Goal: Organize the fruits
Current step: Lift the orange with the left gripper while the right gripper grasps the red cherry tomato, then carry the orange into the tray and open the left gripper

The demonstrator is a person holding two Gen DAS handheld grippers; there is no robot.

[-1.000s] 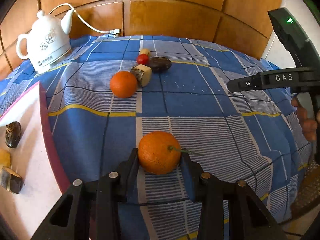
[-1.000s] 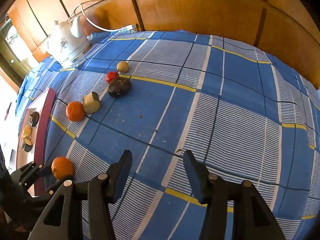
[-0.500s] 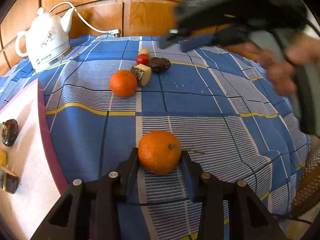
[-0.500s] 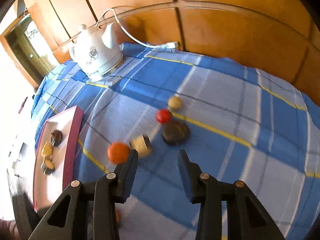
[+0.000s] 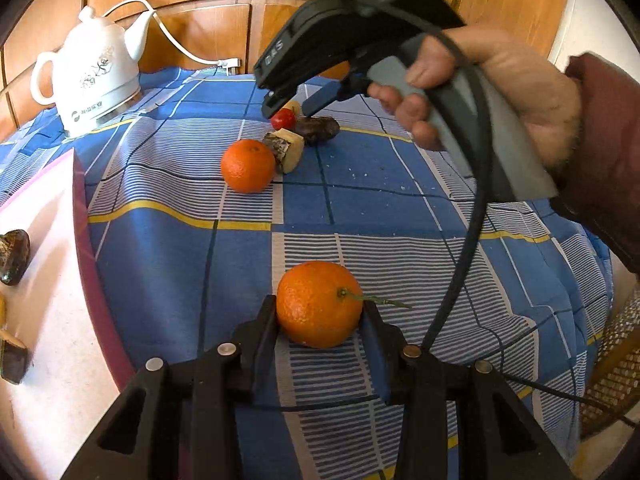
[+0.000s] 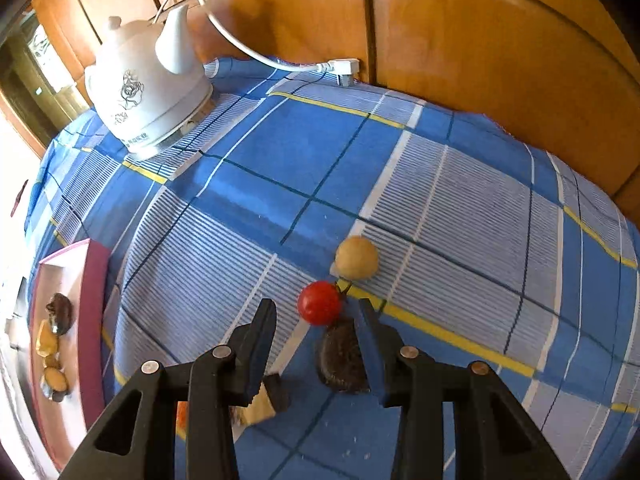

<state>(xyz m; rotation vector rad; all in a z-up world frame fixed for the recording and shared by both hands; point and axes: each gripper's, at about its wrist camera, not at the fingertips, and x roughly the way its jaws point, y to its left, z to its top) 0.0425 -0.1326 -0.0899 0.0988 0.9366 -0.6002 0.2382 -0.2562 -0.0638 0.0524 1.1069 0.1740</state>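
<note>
My left gripper (image 5: pixel 319 314) is shut on an orange with a stem (image 5: pixel 318 304), just above the blue checked cloth. A second orange (image 5: pixel 248 165), a cut fruit piece (image 5: pixel 286 148), a red tomato (image 5: pixel 283 119) and a dark fruit (image 5: pixel 320 129) lie further back. My right gripper (image 6: pixel 316 318) is open, hovering over that group; the tomato (image 6: pixel 319 303) sits between its fingertips, the dark fruit (image 6: pixel 340 356) just below, a small yellow fruit (image 6: pixel 356 258) beyond. In the left wrist view the right gripper (image 5: pixel 288 106) hangs over the tomato.
A pink-rimmed tray (image 5: pixel 86 240) at the left holds several fruit pieces (image 6: pixel 58 312). A white electric kettle (image 6: pixel 144 92) with its cord and plug (image 6: pixel 344 70) stands at the back left. Wood panelling (image 6: pixel 480 60) walls the back. A wicker chair (image 5: pixel 612 368) stands at the right.
My right gripper has swept forward and left across the table to hover over the tomato and dark fruit. My left gripper still holds the orange, almost unmoved.
</note>
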